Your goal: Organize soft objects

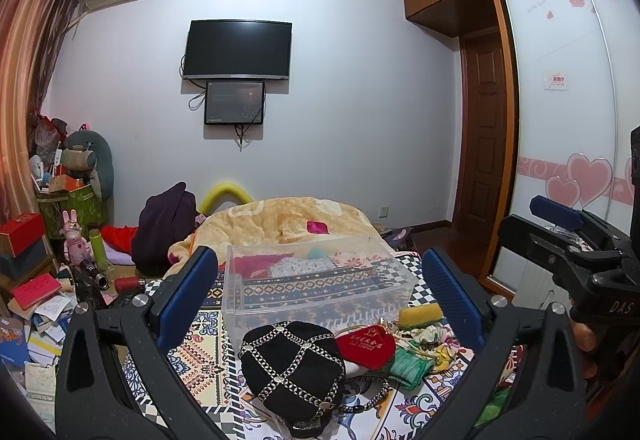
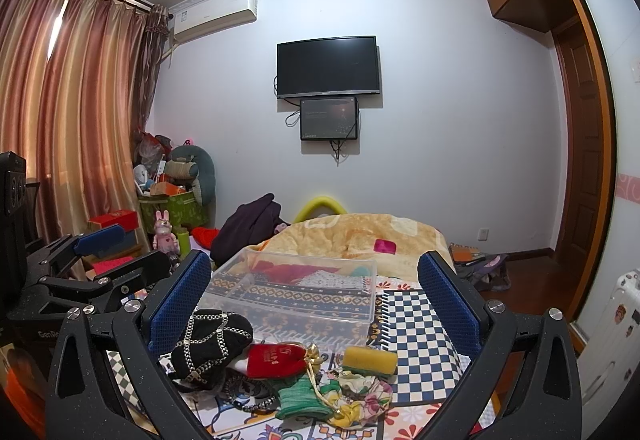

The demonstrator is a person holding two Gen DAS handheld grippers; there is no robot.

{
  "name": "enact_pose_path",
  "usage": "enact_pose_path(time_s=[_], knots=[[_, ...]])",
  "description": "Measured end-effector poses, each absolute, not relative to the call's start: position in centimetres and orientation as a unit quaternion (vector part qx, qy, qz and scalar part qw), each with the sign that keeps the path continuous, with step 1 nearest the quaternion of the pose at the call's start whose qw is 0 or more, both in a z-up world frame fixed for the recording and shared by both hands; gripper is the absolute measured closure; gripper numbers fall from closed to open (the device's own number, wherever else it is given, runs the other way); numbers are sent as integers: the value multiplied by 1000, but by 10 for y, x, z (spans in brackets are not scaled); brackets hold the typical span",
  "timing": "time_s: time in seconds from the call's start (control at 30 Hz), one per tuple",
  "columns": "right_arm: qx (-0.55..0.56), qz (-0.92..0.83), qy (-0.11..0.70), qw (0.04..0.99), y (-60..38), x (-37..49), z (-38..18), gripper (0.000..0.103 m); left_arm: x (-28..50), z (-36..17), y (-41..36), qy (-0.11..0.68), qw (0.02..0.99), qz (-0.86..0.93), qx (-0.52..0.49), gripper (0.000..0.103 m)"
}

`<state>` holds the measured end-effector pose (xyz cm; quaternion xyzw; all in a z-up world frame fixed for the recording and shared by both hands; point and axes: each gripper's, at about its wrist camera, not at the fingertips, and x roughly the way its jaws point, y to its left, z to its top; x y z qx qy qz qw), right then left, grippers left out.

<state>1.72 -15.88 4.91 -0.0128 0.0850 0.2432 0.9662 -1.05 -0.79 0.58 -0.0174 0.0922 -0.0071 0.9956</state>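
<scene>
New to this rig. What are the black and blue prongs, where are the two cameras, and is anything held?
No robot here: a person carries a hand-held gripper in each hand, with a fisheye camera looking along its two blue-padded fingers. One picture is from the left hand-held gripper, the other from the right hand-held gripper; each also sees the other at its edge. Both are open and hold nothing. On the patterned bedspread lie a black studded hat, a red pouch, a yellow sponge, a green knit piece and a clear plastic bin.

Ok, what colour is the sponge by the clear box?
The sponge is yellow on top with a green layer underneath; the right wrist view shows it best.
</scene>
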Motion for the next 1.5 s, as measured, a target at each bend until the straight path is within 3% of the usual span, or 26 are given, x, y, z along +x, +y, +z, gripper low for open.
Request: enact_pose_path(time_s=[1.07, 1.5], knots=[[-13, 246, 78, 966, -156, 14, 49, 0, -14, 4, -6, 88, 996, -10, -22, 0], [-3, 218, 176, 960, -163, 64, 13, 0, 36, -47, 15, 200, 979, 0, -50, 0]])
